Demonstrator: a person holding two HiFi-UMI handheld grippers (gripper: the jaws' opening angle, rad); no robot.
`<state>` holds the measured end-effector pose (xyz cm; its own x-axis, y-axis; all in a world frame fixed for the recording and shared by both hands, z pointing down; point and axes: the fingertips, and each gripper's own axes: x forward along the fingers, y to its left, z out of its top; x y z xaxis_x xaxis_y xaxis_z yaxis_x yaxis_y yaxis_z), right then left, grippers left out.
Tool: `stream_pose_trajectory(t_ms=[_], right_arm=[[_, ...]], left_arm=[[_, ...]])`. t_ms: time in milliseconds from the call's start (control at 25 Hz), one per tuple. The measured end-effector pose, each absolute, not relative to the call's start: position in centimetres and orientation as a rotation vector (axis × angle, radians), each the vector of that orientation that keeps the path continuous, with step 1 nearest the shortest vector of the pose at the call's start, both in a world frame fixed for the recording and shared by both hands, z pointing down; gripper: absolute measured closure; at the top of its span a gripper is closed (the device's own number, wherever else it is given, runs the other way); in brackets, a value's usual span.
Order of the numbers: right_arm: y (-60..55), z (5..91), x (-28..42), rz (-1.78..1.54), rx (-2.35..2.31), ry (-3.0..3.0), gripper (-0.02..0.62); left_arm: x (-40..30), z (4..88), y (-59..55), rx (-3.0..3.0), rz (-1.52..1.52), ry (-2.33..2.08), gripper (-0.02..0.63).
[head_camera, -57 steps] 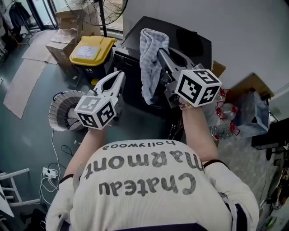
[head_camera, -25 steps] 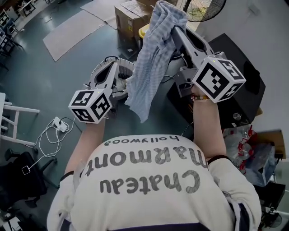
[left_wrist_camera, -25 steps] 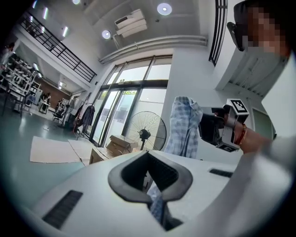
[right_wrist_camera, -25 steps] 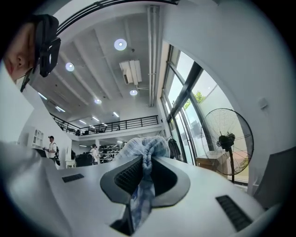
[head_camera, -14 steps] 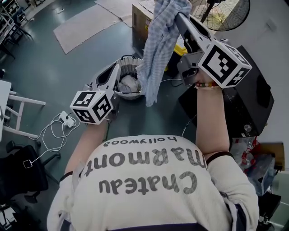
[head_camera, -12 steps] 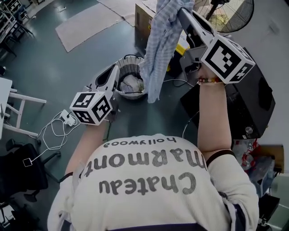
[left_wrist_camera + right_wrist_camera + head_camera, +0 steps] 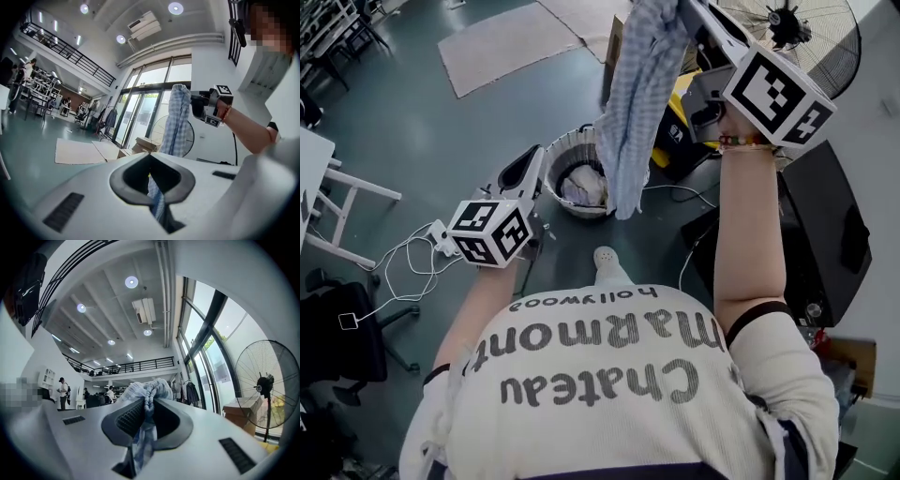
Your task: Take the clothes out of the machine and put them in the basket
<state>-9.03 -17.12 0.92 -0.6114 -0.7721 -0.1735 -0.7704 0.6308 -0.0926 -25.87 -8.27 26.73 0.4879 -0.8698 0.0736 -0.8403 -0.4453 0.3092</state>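
My right gripper [image 7: 682,7] is raised high at the top of the head view, shut on a blue checked cloth [image 7: 633,103]. The cloth hangs down long, and its lower end dangles over the round ribbed basket [image 7: 549,174] on the floor. A pale bundled cloth [image 7: 581,186] lies inside the basket. In the right gripper view the cloth [image 7: 147,394] is bunched between the pads of my right gripper [image 7: 149,404]. My left gripper [image 7: 527,157] is low, just left of the basket, shut and empty. The left gripper view looks past my left gripper [image 7: 149,158] at the hanging cloth [image 7: 178,122].
The black machine [image 7: 820,234] stands at the right. A yellow bin [image 7: 677,117] and a standing fan [image 7: 802,23] are behind the basket. Flat cardboard [image 7: 511,37] lies on the floor beyond. A white stool [image 7: 342,202] and cables [image 7: 403,267] are at the left.
My right gripper carried the cloth away from the machine and leftward until it hangs over the basket. The left gripper moved alongside and sank a little beside the basket's rim.
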Motion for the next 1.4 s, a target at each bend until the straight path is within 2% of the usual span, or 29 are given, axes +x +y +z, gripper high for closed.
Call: stream_pose_trajectory(t_ms=[640,1400], right_arm=[[-27.4,0.4,-15.4,0.056,-0.989,2.815,0.534],[-35.1,-0.5,-15.1,0.041,-0.782,2.839,0.534]], left_arm=[[-27.9,26.1,-16.9,2.326,-0.188,-1.665,0.597],[-27.1,26.0,-22.5,2.201,-0.198,-1.858,0.597]])
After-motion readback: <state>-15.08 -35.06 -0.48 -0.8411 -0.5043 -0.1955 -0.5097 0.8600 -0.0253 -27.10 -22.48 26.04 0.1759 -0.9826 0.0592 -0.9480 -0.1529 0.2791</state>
